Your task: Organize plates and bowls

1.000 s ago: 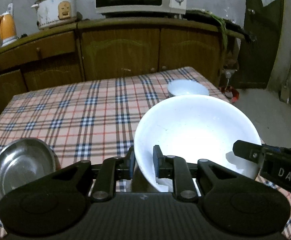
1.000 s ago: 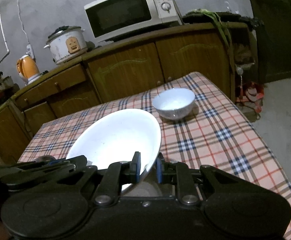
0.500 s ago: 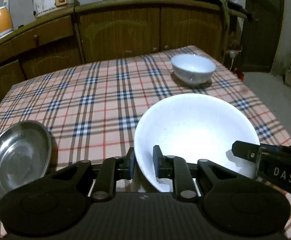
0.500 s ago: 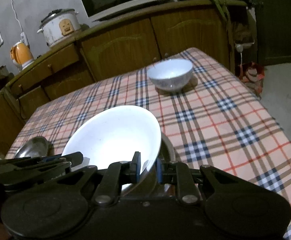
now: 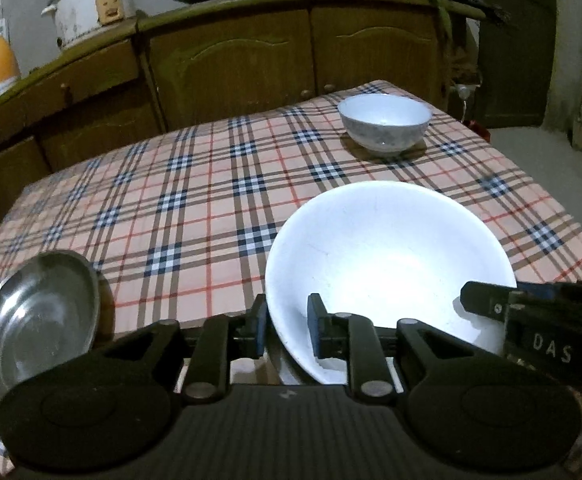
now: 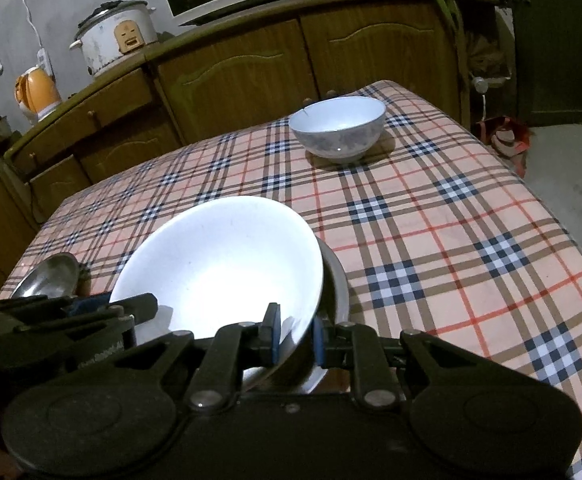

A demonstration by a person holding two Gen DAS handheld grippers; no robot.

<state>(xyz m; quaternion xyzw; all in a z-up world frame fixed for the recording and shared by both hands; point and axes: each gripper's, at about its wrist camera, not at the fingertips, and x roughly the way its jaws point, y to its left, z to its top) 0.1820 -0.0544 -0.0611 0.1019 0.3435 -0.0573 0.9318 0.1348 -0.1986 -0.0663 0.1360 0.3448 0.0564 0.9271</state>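
Both jaw pairs clamped on opposite rim edges of the white plate (image 5: 387, 264), held between them over the checked table (image 5: 195, 208).

Left to right: steel dish (image 5: 35, 320) at the near-left table edge; left gripper (image 5: 284, 330) pinching the plate's left rim; right gripper (image 6: 294, 334) pinching its right rim. A grey rim shows under the plate's right edge in the right wrist view; whether it is a second dish, and whether the plate touches it, cannot be told. Small white bowl (image 6: 338, 126) stands far ahead and to the right, well apart, nearer the right gripper. Plate underside hidden.
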